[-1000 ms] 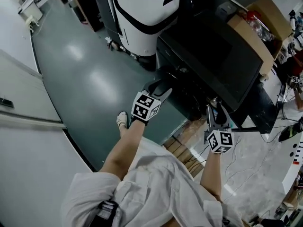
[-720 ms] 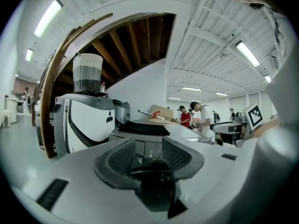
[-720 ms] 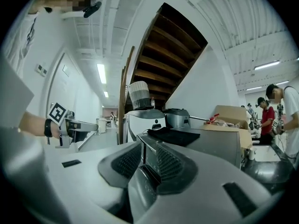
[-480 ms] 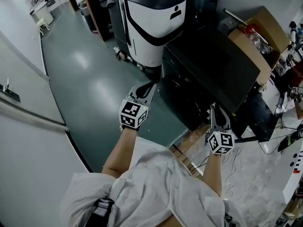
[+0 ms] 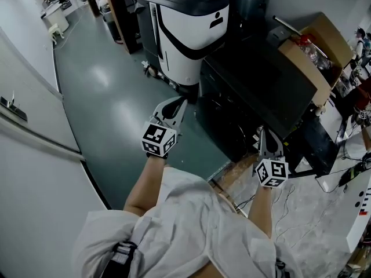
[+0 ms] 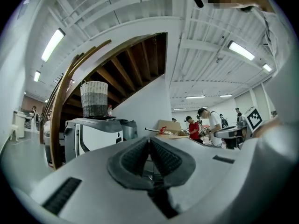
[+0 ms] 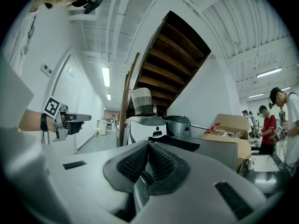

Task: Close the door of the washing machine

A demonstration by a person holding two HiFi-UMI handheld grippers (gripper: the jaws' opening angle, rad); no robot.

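The washing machine (image 5: 261, 77) is a black box with a dark flat top, right of centre in the head view. Its front face (image 5: 223, 123) is in shadow and I cannot make out the door. My left gripper (image 5: 175, 105) hangs over the green floor just left of that front, apart from it. Its jaws have just been closing and now stand shut on nothing (image 6: 149, 146). My right gripper (image 5: 264, 134) is by the machine's near right corner. It too has just been closing and is shut and empty (image 7: 148, 153).
A white-and-black appliance (image 5: 188, 28) stands behind the washing machine, with a woven basket (image 6: 94, 98) on top. An open cardboard box (image 5: 316, 39) sits at the right. Cables (image 5: 290, 207) lie on the pale floor. A white wall (image 5: 29, 126) runs along the left. People (image 7: 268, 125) stand farther off.
My left gripper has drawn back from the machine's front, up and to the left, and its jaws have closed. The right gripper has risen slightly and also closed.
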